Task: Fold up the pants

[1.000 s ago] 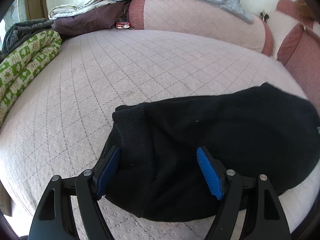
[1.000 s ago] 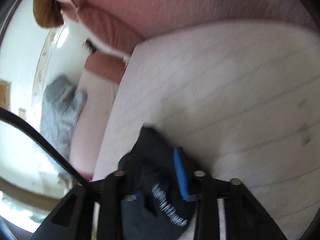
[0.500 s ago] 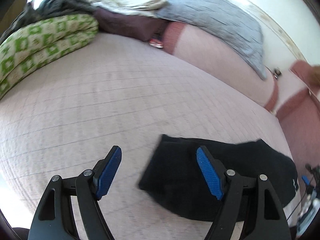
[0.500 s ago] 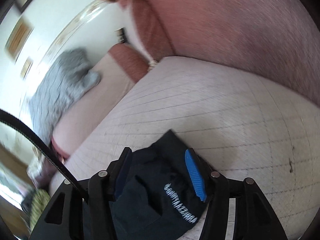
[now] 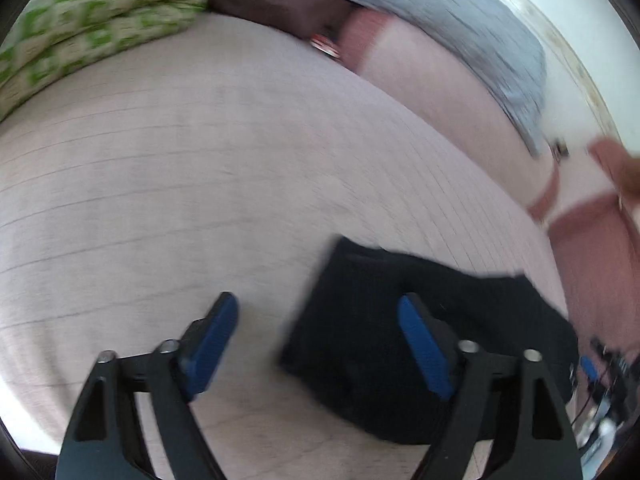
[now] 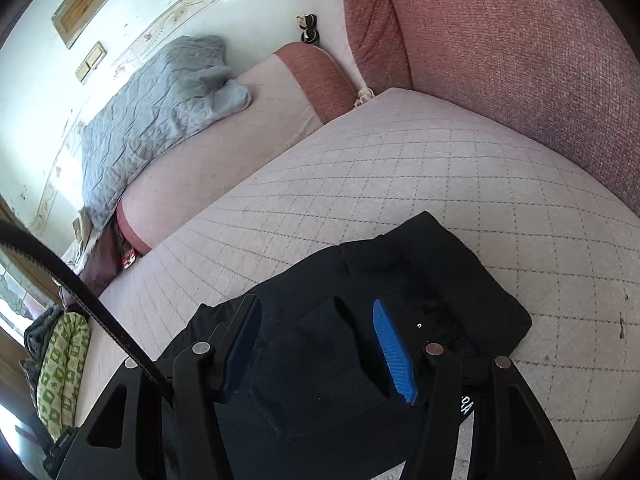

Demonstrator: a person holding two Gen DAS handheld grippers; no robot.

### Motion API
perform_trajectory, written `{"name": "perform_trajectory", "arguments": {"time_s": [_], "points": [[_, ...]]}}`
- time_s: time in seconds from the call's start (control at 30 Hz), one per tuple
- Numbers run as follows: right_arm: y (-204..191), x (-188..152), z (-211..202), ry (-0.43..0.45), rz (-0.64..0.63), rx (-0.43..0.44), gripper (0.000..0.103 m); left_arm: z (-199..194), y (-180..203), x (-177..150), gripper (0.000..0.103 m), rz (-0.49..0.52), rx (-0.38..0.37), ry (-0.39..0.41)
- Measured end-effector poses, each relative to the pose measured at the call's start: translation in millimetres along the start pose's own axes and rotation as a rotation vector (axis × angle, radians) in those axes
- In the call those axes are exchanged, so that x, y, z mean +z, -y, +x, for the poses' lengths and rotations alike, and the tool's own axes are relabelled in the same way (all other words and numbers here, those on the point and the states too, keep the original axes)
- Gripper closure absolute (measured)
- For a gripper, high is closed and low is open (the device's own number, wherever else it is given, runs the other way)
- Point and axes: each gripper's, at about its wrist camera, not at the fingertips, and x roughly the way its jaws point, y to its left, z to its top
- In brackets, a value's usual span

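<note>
Both grippers have let go: the left gripper (image 5: 318,346) has drawn back, jaws wide and empty; the right gripper (image 6: 316,344) hovers wide above the pants (image 6: 400,280), seemingly folded on the bed (image 6: 400,168).

Two matte black plastic left gripper (image 5: 318,348) arms, each cut through with a long triangular window and capped by a ridged bright blue rubber pad (image 5: 425,347) on its inner face. Round silver screw heads (image 5: 468,346) set in pairs along the black crossbar just behind the pads. Same build on the black plastic right gripper (image 6: 316,346): triangular cutouts, finely ribbed blue pads (image 6: 392,352), silver-grey screw heads (image 6: 435,348) behind them, the outermost one of a coppery tint. Thin black ribbed cable (image 6: 86,300) running diagonally from the frame's left edge down to the arm left of the pads.
</note>
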Motion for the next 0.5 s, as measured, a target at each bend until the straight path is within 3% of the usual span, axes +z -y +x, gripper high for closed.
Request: {"name": "perform_trajectory", "arguments": {"time_s": [0.07, 0.1, 0.13, 0.17, 0.2, 0.27, 0.5], "points": [[2, -1, 0, -0.002, 0.002, -0.003, 0.04, 12, 25, -6, 0.005, 0.114, 0.093, -0.017], [3, -1, 0, -0.004, 0.004, -0.002, 0.04, 17, 38, -11, 0.007, 0.18, 0.146, -0.03], [3, 0, 1, -0.006, 0.006, -0.004, 0.04, 22, 51, -17, 0.015, 0.244, 0.177, -0.039], [3, 0, 1, -0.005, 0.005, -0.006, 0.04, 20, 63, -22, 0.048, 0.294, 0.19, -0.026], [3, 1, 0, -0.003, 0.003, -0.007, 0.04, 18, 69, -23, 0.081, 0.305, 0.146, -0.032], [3, 1, -1, 0.002, 0.0, -0.008, 0.04, 14, 74, -22, 0.083, 0.277, 0.069, -0.055], [11, 8, -8, 0.022, 0.042, 0.012, 0.04, -11, 110, -12, 0.084, 0.282, -0.017, -0.02]]}}
